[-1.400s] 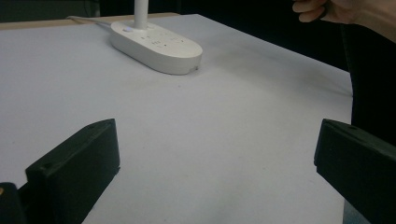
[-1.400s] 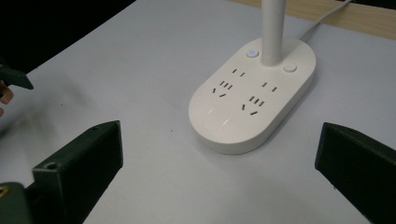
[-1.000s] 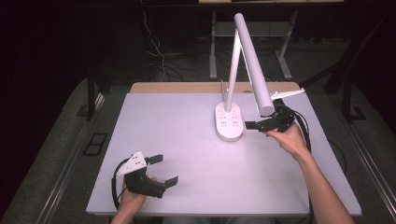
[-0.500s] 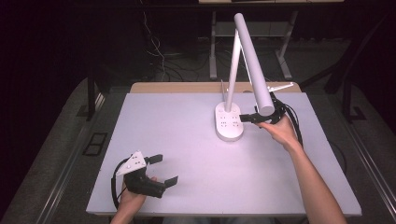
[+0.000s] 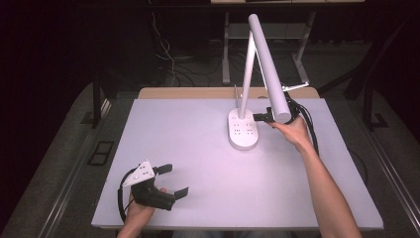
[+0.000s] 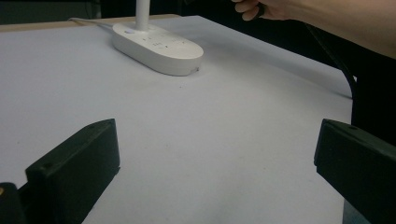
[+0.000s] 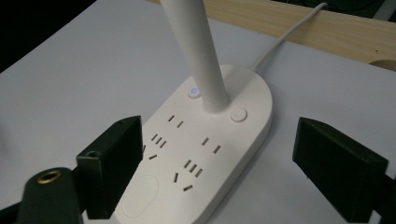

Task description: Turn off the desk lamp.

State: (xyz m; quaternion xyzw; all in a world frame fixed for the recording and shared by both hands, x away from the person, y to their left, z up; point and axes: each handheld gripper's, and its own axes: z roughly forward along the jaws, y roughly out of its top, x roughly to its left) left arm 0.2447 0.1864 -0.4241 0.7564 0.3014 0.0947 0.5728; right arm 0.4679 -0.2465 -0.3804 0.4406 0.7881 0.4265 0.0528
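Lamp base (image 7: 210, 154) is sitting pretty much dead ahead of the right gripper (image 7: 217, 172), whose jaws are spread with nothing between them and have just been closing in a bit. The base's long axis runs away from those jaws toward the white stem (image 7: 198, 51), with the lit power button (image 7: 194, 91) just left of that stem's foot. From above, the right gripper (image 5: 265, 118) hovers right at the base's far right side. The left gripper (image 5: 171, 181) is parked near the front edge of the tabletop (image 5: 188, 144), jaws wide open, well apart from the lamp, so the right hand's clearly the nearer one for the button.
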